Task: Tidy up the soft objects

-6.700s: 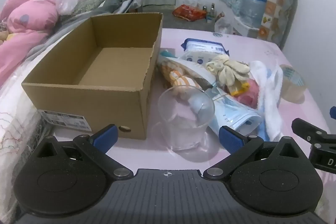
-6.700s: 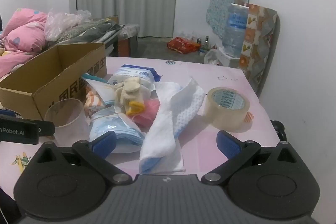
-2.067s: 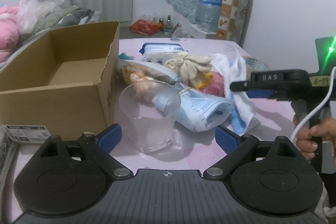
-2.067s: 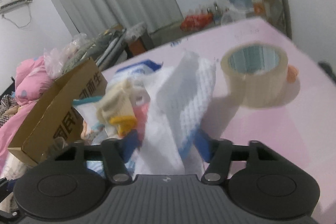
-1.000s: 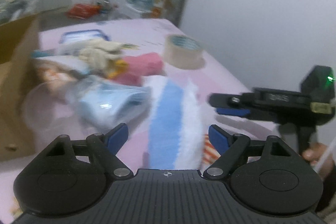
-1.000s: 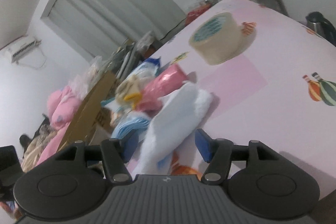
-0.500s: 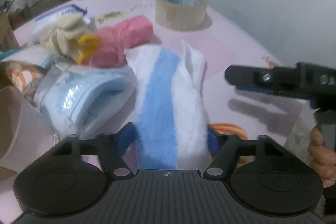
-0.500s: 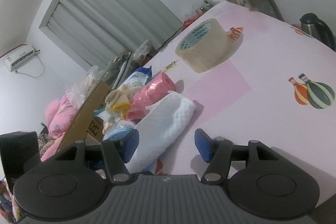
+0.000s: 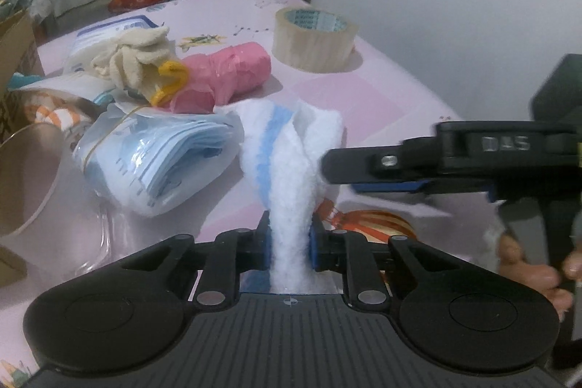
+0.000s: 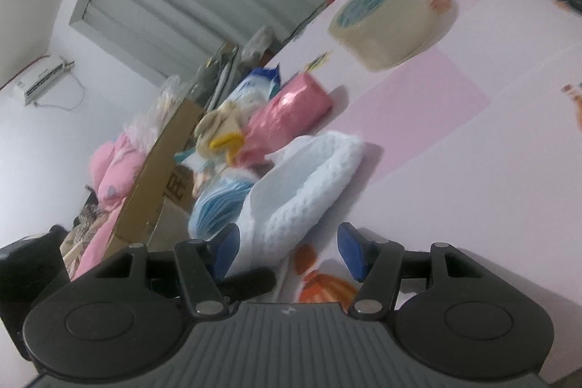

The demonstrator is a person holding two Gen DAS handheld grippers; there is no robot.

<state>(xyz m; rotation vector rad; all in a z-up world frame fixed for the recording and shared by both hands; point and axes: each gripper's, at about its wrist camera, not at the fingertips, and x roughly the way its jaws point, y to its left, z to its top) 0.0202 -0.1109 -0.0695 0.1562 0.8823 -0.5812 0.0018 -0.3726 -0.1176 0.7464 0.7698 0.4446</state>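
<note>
My left gripper is shut on the near end of a white towel with a blue stripe, which rises from the pink table. The towel also shows in the right wrist view. My right gripper is open, tilted, with its jaws on either side of the towel's near end; it shows in the left wrist view just right of the towel. Beside the towel lie a pink roll, cream gloves and a bagged stack of blue masks.
A roll of clear tape stands at the back right. A clear plastic cup and the cardboard box are on the left. The pink table ends close to the wall on the right.
My left gripper has closed on the towel's near end and lifted it. My right gripper has let go of the towel, tilted and moved in beside it.
</note>
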